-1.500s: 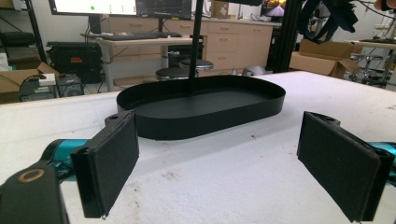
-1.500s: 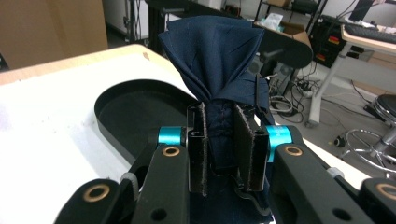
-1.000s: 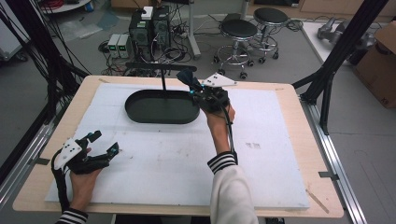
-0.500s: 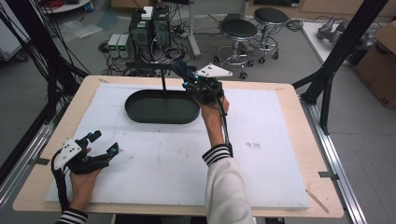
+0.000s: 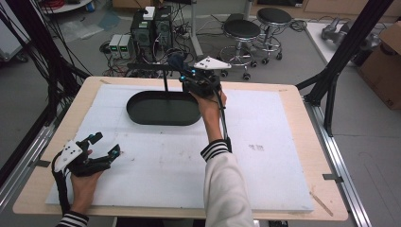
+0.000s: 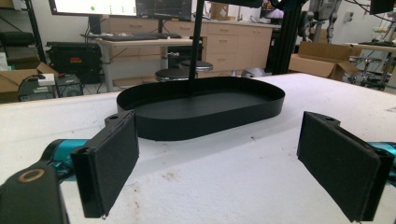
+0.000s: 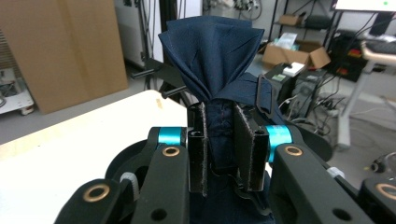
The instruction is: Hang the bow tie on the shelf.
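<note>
Two round stools (image 5: 257, 29) are seen on the floor beyond the table (image 5: 302, 142), beside computer towers (image 5: 151, 28) amid tangled cables. A cardboard box (image 5: 385, 61) is set at the right, past black frame struts (image 5: 340, 61).

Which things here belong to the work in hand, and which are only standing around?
In the work:
- right claw, shut on the dark blue cloth
- black oval tray with its upright post
- left claw, open, resting on the white table top

Only around:
- two stools
- computer boxes on the floor
- cardboard box
</note>
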Tool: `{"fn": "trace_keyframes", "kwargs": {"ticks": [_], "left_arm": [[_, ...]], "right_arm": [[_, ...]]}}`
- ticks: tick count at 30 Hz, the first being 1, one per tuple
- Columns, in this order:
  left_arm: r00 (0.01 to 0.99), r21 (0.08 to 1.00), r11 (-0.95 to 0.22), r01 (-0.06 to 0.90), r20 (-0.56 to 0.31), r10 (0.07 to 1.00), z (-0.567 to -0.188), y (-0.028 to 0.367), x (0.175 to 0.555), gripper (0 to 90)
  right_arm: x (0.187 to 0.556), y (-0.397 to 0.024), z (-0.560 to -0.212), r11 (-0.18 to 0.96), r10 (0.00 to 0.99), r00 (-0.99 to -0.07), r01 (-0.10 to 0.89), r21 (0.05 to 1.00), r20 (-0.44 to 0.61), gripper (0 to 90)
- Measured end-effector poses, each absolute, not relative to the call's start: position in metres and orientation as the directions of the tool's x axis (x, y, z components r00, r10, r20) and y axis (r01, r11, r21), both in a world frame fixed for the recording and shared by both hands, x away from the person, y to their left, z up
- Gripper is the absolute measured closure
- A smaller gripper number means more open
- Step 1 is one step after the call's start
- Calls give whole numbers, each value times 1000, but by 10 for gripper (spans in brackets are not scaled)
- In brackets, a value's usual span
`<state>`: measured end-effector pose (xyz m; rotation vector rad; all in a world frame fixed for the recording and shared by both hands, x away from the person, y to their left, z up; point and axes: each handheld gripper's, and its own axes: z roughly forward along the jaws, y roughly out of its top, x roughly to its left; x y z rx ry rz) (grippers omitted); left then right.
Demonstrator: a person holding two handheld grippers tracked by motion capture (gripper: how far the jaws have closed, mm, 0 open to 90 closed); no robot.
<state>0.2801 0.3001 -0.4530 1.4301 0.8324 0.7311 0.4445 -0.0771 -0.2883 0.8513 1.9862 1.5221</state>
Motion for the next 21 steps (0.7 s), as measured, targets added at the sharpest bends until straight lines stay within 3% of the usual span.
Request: {"fn": "trace_keyframes", "kwargs": {"ticks": [13,21], "left_arm": [[538,998,31,57,-57,841,-453,301,280,132],[538,998,36,58,-61,840,-453,301,280,132]], "right_arm": [[456,-67,-285,138,712,-700,211,968,51,763],[460,-60,-292,171,717,-696,228,959,38,762]]}}
